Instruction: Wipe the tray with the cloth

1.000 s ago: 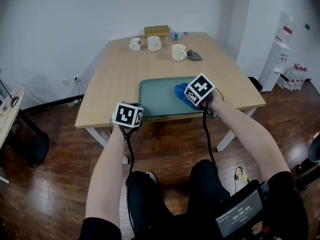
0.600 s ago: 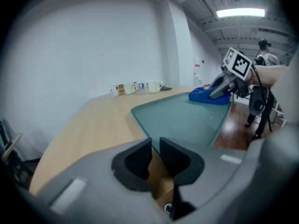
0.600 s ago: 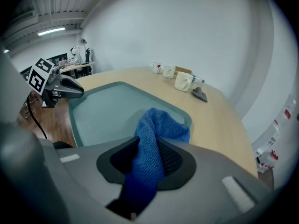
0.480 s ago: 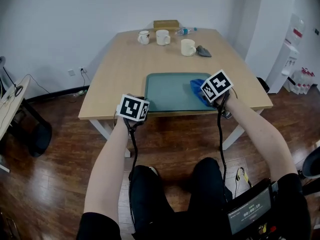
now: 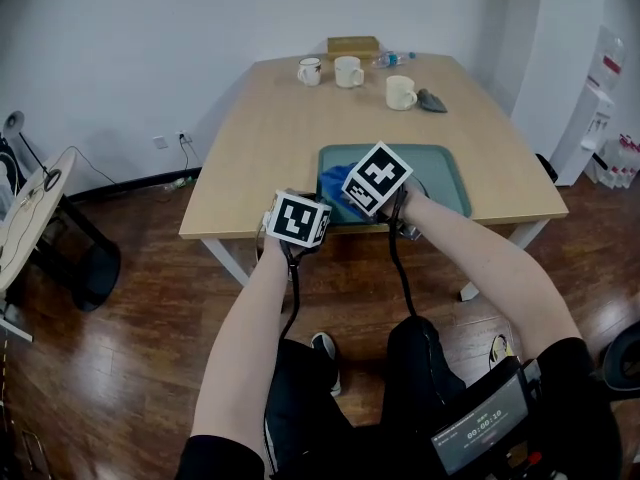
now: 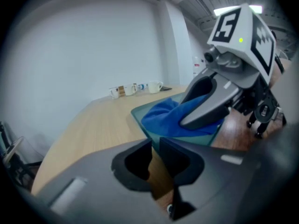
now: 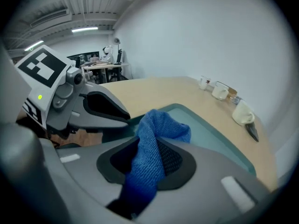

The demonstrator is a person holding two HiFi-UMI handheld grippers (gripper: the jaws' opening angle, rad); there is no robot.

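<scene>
In the head view the counter (image 5: 260, 138) carries one green tray (image 5: 450, 173), one blue cloth (image 5: 334, 180), three mugs (image 5: 348, 71), one box (image 5: 352, 45), one bottle (image 5: 395, 59) and one small dark thing (image 5: 432, 100). The tray lies along the counter's near edge. The cloth sits bunched at the tray's left end, and the tray to its right is bare. Bare wood spreads left of the tray and between it and the mugs near the far edge. The left tongs (image 5: 303, 204) hang at the near edge, just left of the tray, and the right tongs (image 5: 350, 189) are over the cloth. In the left gripper view the left tongs are all but closed, with only a thin slit between them and nothing in it; the tray's corner is just ahead. In the right gripper view the right tongs are clamped on a fold of the cloth, and its free end rests on the tray by the rim.
</scene>
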